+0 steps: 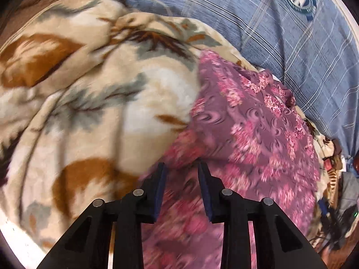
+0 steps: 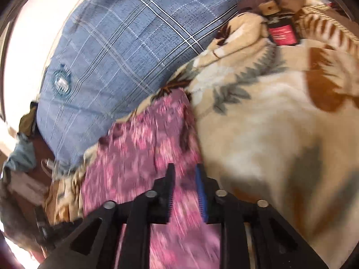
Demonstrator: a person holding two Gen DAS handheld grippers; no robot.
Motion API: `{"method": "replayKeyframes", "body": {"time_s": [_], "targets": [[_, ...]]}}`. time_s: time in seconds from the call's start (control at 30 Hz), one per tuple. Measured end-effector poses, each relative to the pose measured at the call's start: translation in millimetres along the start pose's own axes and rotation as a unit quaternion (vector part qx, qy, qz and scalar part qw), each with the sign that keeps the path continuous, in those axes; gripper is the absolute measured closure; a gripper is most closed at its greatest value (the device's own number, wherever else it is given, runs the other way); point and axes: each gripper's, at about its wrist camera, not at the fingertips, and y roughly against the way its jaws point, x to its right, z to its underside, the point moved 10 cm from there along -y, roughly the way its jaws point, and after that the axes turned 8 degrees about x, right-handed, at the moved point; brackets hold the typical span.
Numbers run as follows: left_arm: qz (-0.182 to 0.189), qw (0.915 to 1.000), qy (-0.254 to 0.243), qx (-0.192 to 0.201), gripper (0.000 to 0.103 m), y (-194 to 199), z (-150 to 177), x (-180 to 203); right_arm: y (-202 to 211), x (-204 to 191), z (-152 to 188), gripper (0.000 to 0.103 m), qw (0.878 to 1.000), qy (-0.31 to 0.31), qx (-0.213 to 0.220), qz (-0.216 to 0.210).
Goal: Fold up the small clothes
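Here the left gripper (image 1: 181, 168) and right gripper (image 2: 185, 169) both angle down over the pink floral garment (image 1: 253, 134), fingers parted and holding nothing; it lies on the leaf-patterned blanket (image 1: 94, 103) near a blue plaid pillow (image 1: 280, 33).

We see the right gripper (image 2: 184, 170), jaws parted, over a blurred pink floral garment (image 2: 143, 134) on a cream leaf-print blanket (image 2: 258, 123). A blue plaid pillow (image 2: 116, 44) lies beyond, and a dark bottle (image 2: 281, 31) rests at the blanket's far edge.
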Motion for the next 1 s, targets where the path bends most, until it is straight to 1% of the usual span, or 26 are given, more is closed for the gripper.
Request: {"method": "replayKeyframes", "body": {"time_s": [0.03, 0.07, 0.13, 0.17, 0.2, 0.27, 0.33, 0.4, 0.47, 0.5, 0.6, 0.77, 0.83, 0.93, 1.0], "targets": [[-0.002, 1.0000, 0.007, 0.000, 0.073, 11.5, 4.8, -7.3, 10.3, 4.0, 5.3, 0.069, 1.000, 0.005, -0.003, 0.001], [-0.007, 0.9999, 0.014, -0.002, 0.073, 21.1, 8.0, -19.3, 21.2, 8.2, 11.2, 0.068, 1.000, 0.009, -0.005, 0.001], [-0.017, 0.9996, 0.018, -0.015, 0.070, 41.3, 23.1, -39.8, 45.9, 20.5, 26.1, 0.064, 1.000, 0.009, -0.011, -0.002], [-0.016, 0.9993, 0.023, -0.025, 0.070, 48.5, 32.7, -48.3, 58.4, 28.2, 34.3, 0.063, 1.000, 0.004, -0.014, -0.002], [-0.010, 0.9991, 0.025, -0.033, 0.070, 59.9, 43.3, -52.9, 68.2, 35.5, 40.3, 0.061, 1.000, 0.000, -0.015, -0.001], [0.006, 0.9984, 0.021, -0.052, 0.066, 69.5, 65.6, -55.5, 84.5, 46.8, 52.7, 0.059, 1.000, -0.009, -0.018, 0.003], [0.018, 0.9974, 0.014, -0.068, 0.059, 74.5, 86.1, -54.8, 96.9, 55.0, 66.1, 0.056, 1.000, -0.019, -0.025, 0.004], [0.036, 0.9952, -0.003, -0.091, 0.057, 77.1, 112.2, -53.8, 107.7, 60.4, 81.3, 0.055, 0.999, -0.030, -0.036, -0.001], [0.044, 0.9929, -0.021, -0.108, 0.056, 79.7, 135.5, -52.7, 114.5, 61.9, 94.6, 0.054, 0.998, -0.038, -0.051, -0.008], [0.043, 0.9919, -0.035, -0.115, 0.055, 80.8, 145.8, -53.5, 119.0, 61.0, 106.0, 0.053, 0.997, -0.039, -0.064, -0.014], [0.039, 0.9904, -0.069, -0.113, 0.054, 86.3, 164.4, -56.2, 125.6, 57.1, 134.4, 0.051, 0.995, -0.026, -0.098, -0.019], [0.057, 0.9882, -0.076, -0.120, 0.050, 98.4, 183.1, -55.8, 129.5, 43.4, 179.8, 0.051, 0.988, 0.011, -0.150, -0.035], [0.061, 0.9863, -0.081, -0.130, 0.048, 98.2, 194.4, -54.1, 130.0, 37.2, 193.8, 0.051, 0.985, 0.031, -0.165, -0.039], [0.058, 0.9828, -0.093, -0.148, 0.048, 91.0, 213.3, -51.5, 128.2, 31.7, 215.3, 0.051, 0.979, 0.064, -0.189, -0.039], [0.065, 0.9804, -0.079, -0.168, 0.051, 81.4, 227.5, -49.7, 124.7, 31.5, 224.3, 0.052, 0.976, 0.080, -0.198, -0.034]]}}
